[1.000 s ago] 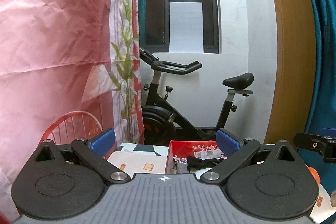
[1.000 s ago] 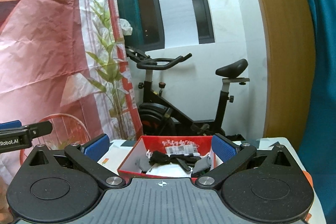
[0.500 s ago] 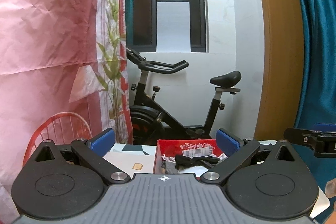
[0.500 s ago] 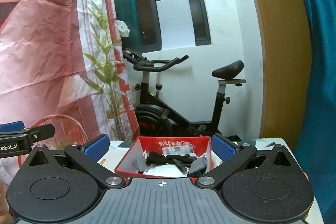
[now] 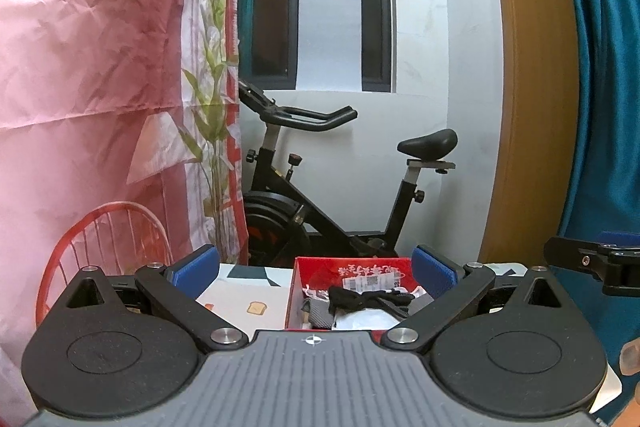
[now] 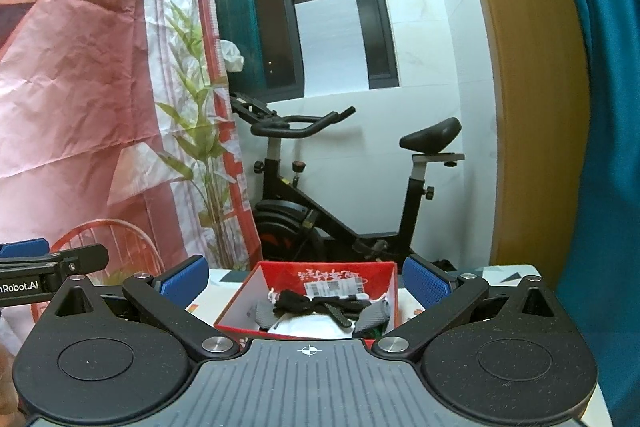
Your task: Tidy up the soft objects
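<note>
Two hand-held grippers hover side by side over the bench (image 6: 504,273), both pointed at the same red box (image 6: 256,287).

Left hand-held gripper (image 5: 314,269): blue pads spread wide, nothing between them, released. In its view the box (image 5: 294,291) sits slightly right of centre, between the pads.

Right hand-held gripper (image 6: 304,275): pads equally wide apart, empty, released. The box is centred between its fingers. The tip of the left gripper shows at the left edge of this view; the tip of the right gripper shows at the right edge of the left view.

Box contents: a heap of soft items. A black piece (image 6: 300,301) lies across the top, grey fabric (image 6: 374,315) at the right side, a second grey piece (image 6: 266,313) at the left, something white (image 6: 308,327) underneath. A white printed label (image 6: 334,285) lies against the far inner wall. Exact kinds of items cannot be told.

Bench surface: white cover with small printed motifs, one toast-like (image 5: 257,308), left of the box.

Background: an exercise bike (image 6: 320,207) against the white wall, a pink creased sheet (image 5: 80,87) hanging at left, a red wire chair (image 5: 108,239) below it, a teal curtain (image 5: 600,67) at right.
</note>
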`<control>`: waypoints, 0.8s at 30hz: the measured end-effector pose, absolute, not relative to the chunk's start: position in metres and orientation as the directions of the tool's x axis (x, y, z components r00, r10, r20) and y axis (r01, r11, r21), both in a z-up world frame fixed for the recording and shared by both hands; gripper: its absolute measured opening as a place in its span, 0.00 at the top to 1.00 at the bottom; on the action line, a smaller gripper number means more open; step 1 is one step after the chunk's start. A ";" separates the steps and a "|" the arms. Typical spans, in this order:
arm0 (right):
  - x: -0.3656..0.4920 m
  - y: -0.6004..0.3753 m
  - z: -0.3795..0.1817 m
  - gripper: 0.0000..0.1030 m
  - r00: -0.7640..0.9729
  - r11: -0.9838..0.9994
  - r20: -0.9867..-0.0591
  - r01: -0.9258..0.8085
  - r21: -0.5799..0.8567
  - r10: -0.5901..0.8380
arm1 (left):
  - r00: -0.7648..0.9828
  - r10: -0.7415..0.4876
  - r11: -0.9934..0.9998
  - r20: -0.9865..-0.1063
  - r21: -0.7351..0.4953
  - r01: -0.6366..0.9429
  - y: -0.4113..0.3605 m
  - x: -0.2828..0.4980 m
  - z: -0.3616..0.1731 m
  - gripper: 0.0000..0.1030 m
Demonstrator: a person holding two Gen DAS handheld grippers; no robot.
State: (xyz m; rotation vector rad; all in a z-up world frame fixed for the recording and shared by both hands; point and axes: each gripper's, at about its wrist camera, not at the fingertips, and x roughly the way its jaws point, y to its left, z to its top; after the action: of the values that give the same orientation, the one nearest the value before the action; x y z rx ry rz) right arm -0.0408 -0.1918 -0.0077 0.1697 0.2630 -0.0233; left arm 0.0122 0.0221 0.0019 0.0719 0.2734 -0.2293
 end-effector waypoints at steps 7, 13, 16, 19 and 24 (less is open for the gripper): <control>-0.041 -0.193 -0.009 0.00 0.965 0.985 -0.263 0.050 0.164 -0.005 | 0.933 -0.223 0.970 -0.284 0.031 0.241 0.024 0.014 0.000 0.00; -0.042 -0.196 -0.011 0.00 0.964 0.985 -0.266 0.062 0.162 -0.017 | 0.928 -0.234 0.968 -0.289 0.020 0.250 0.026 0.016 -0.001 0.00; -0.041 -0.197 -0.013 0.00 0.963 0.985 -0.268 0.067 0.160 -0.022 | 0.927 -0.235 0.968 -0.293 0.019 0.252 0.025 0.016 -0.003 0.00; -0.040 -0.196 -0.013 0.00 0.962 0.985 -0.271 0.069 0.156 -0.024 | 0.923 -0.243 0.966 -0.296 0.010 0.258 0.026 0.017 -0.004 0.00; -0.041 -0.197 -0.014 0.00 0.961 0.986 -0.273 0.074 0.152 -0.030 | 0.923 -0.246 0.966 -0.297 0.005 0.260 0.026 0.016 -0.005 0.00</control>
State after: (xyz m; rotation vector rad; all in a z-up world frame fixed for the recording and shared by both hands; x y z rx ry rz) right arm -0.0407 -0.1972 -0.0139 0.1616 0.2737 -0.0528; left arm 0.0161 0.0256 -0.0046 0.0448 0.2986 -0.2598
